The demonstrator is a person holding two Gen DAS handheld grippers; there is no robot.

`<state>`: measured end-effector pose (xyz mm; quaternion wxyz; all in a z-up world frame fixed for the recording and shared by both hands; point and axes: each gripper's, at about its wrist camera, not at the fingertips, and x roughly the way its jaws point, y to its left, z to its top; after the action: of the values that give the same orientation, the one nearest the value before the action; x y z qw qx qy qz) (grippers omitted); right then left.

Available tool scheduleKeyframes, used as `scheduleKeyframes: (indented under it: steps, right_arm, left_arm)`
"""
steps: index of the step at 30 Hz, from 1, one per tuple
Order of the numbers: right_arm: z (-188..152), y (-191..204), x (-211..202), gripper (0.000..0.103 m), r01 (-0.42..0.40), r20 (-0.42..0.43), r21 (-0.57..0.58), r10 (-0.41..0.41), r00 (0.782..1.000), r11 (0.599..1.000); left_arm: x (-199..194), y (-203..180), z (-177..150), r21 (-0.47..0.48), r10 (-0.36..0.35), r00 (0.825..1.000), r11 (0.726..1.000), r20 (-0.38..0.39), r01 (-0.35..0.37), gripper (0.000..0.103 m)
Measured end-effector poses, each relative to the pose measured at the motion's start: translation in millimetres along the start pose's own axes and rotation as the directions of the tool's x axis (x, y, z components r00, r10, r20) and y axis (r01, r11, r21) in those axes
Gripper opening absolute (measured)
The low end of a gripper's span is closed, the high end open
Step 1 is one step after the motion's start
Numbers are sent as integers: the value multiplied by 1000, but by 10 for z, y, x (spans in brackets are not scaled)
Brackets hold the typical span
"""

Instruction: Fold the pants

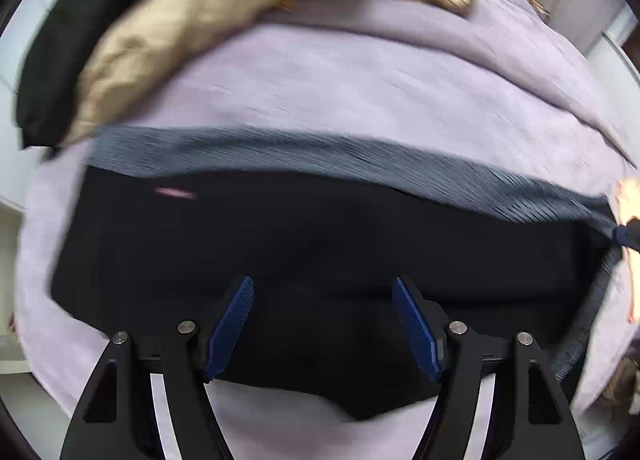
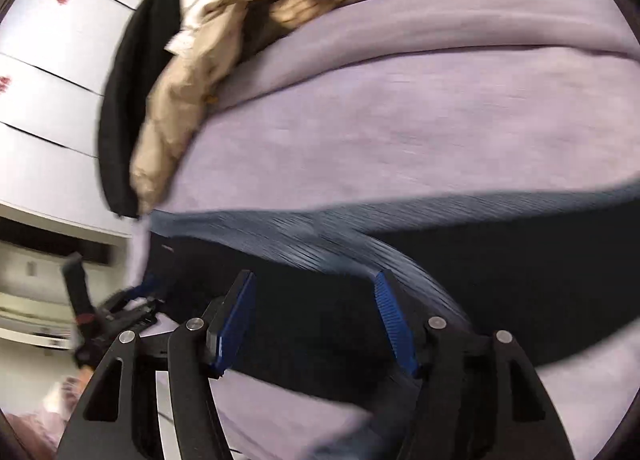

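Black pants with a grey ribbed waistband lie flat on a lilac bedsheet. My left gripper hovers over the black cloth, pointing steeply down; its jaws stand open with nothing pressed between the blue pads. In the right wrist view my right gripper is open over the pants, close to the waistband, which curves under its right finger. The left gripper shows at the far left there. Both views are blurred.
A crumpled beige garment and a black garment lie at the sheet's far left edge, also seen as beige cloth. White cabinet fronts stand beyond the bed. A hand shows at the right edge.
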<state>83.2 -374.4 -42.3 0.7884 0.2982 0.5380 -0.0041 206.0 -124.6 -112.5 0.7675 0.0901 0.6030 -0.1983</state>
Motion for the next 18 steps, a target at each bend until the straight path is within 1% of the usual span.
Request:
scheduleKeyframes:
  steps: [2, 3, 5, 7, 8, 9, 10, 11, 12, 13, 14, 15, 16, 17, 18]
  right_arm:
    - [-279, -164, -228, 65, 79, -14, -4, -79, 997, 997]
    - [-434, -233, -292, 65, 89, -28, -8, -89, 996, 996]
    - [-739, -388, -352, 65, 52, -60, 10, -51, 997, 999]
    - [-1030, -569, -256, 65, 22, -116, 86, -12, 993, 996]
    - [-1140, -624, -194, 65, 16, -130, 119, 0, 992, 993]
    - [-1275, -711, -151, 65, 4, -137, 158, 18, 990, 987]
    - [-1422, -812, -104, 65, -13, -141, 207, 43, 989, 978]
    - [-1538, -892, -76, 65, -34, -137, 251, 70, 988, 967]
    - [-1695, -998, -25, 65, -86, -115, 313, 128, 985, 946]
    - [-1794, -1058, 2, 65, -126, -95, 343, 168, 981, 931]
    - [-1878, -1112, 29, 65, -164, -73, 371, 205, 976, 914]
    - [-1964, -1167, 81, 65, -203, -48, 409, 243, 969, 890]
    - [-2047, -1209, 163, 62, -257, -27, 450, 301, 953, 855]
    - [-2105, -1197, 245, 55, -290, -19, 474, 338, 941, 832]
    - [-2180, -1207, 350, 27, -303, -26, 500, 364, 931, 811]
  left_arm:
    - [75, -383, -70, 46, -38, 999, 998, -26, 39, 73]
    - [106, -597, -115, 71, -67, 997, 995, -43, 70, 73]
    - [121, -937, -196, 126, -151, 985, 979, -82, 161, 73]
    - [62, -1243, -297, 223, -228, 968, 943, -108, 247, 73]
    - [40, -1333, -337, 258, -259, 957, 923, -132, 285, 73]
    - [25, -1429, -394, 296, -297, 938, 893, -177, 339, 73]
    - [22, -1501, -457, 326, -318, 922, 867, -222, 377, 73]
    - [37, -1547, -527, 360, -317, 915, 847, -251, 392, 73]
    - [70, -1580, -612, 403, -299, 916, 829, -268, 388, 73]
    - [129, -1593, -699, 438, -279, 917, 813, -284, 383, 73]
    - [192, -1585, -729, 448, -269, 915, 807, -302, 385, 73]
    - [279, -1576, -782, 448, -249, 909, 807, -334, 385, 73]
    - [345, -1575, -843, 444, -242, 898, 803, -368, 398, 73]
    - [356, -1582, -872, 447, -248, 894, 796, -373, 407, 73]
    - [337, -1595, -905, 462, -255, 896, 786, -363, 411, 73]
